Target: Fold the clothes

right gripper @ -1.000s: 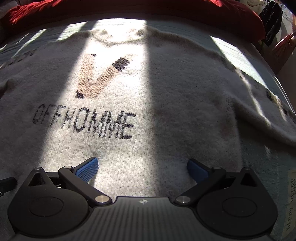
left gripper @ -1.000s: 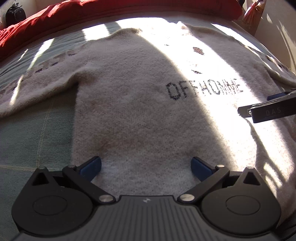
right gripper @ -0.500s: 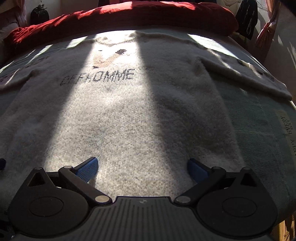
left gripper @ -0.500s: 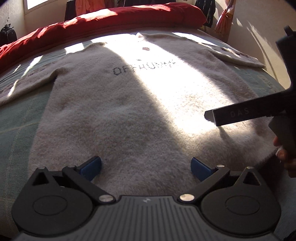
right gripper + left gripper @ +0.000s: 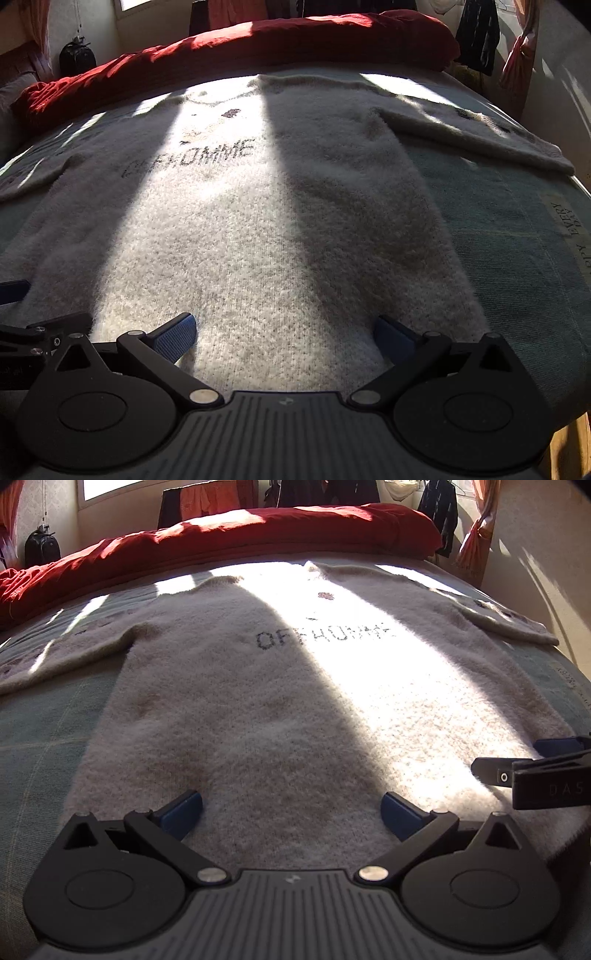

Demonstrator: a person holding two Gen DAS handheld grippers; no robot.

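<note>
Lying flat and face-up on the bed, the cream knit sweater has both sleeves stretched out to left and right and its hem toward the near edge; no fold shows anywhere in it, so by my judgement the task is at its very start, with sleeves, sides and body all left to bring in; the left gripper hovers over the near hem on the left half, jaws spread wide and holding nothing; the right gripper hovers over the near hem on the right half, jaws likewise spread and empty; whether either touches the knit I cannot tell; each gripper's side shows at the edge of the other's view, so they sit near one another along the hem.

Across the chest runs dark knitted lettering that reads roughly "OFFHOMME", partly washed out by a band of sunlight; a tan and dark motif above it is too bleached to make out; the side of the right gripper carries "DAS"; a strip on the blanket at the right edge shows "EVERY" and part of another word; a red duvet is heaped at the far end.
</note>
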